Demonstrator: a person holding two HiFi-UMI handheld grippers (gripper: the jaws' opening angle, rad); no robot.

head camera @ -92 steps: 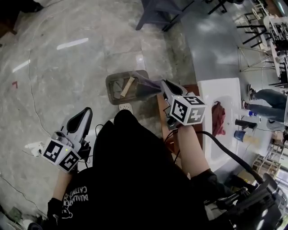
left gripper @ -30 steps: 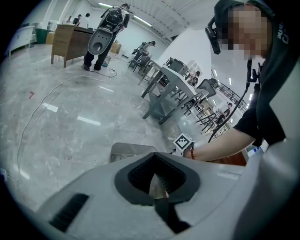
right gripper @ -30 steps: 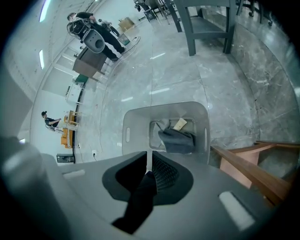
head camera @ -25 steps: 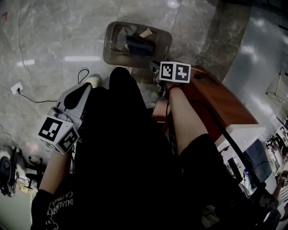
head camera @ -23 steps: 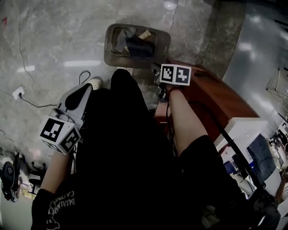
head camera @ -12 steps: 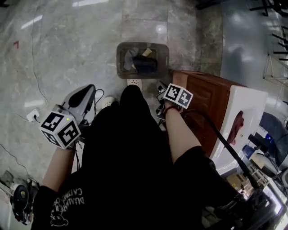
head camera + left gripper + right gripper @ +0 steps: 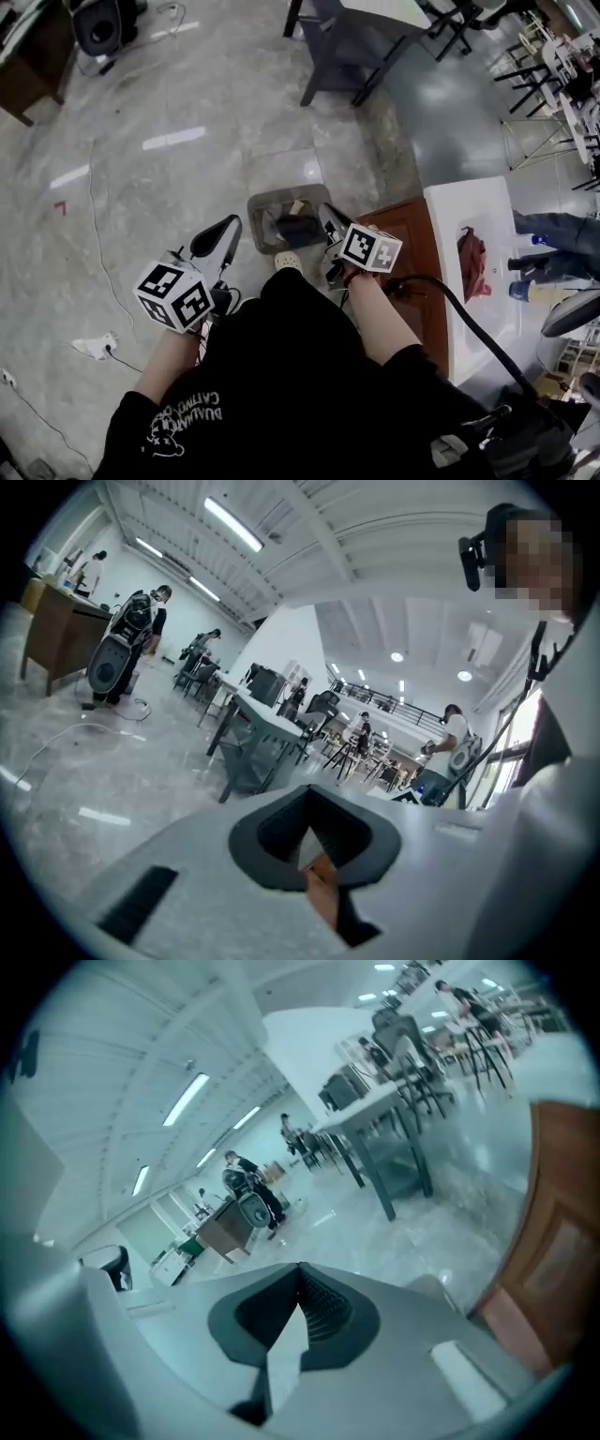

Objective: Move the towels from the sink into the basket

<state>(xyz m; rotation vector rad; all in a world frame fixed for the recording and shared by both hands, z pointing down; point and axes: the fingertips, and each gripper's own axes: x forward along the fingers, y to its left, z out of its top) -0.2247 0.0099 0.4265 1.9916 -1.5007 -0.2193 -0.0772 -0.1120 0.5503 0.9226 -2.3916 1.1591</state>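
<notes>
– Grey marble floor (image 7: 169,103) fills most of the head view, doesn't it? Where are the task's things?

– Yes. The basket (image 7: 265,202) stands on that floor, just beyond the person's feet and beside the corner of a brown wooden cabinet (image 7: 412,248). Its long side runs left to right across the view. A dark towel (image 7: 298,230) lies inside it, bunched up, with no clear direction.

– And the sink?

– The white sink (image 7: 450,202) sits on top of the cabinet at the right. 1 red towel (image 7: 472,262) lies in its bowl, crumpled but stretched out. Its long axis follows the sink's length, from the far end toward the near end.

– What about the 2 grippers?

– The right gripper (image 7: 326,212) hangs near the basket's right edge and points toward it. Its jaws are pressed together with nothing between them. The left gripper (image 7: 230,223) is left of the basket, over bare floor. Its own view shows its jaws together too, and empty.

– Is either one touching a towel?

– No. Both are well apart from the red towel.
</notes>
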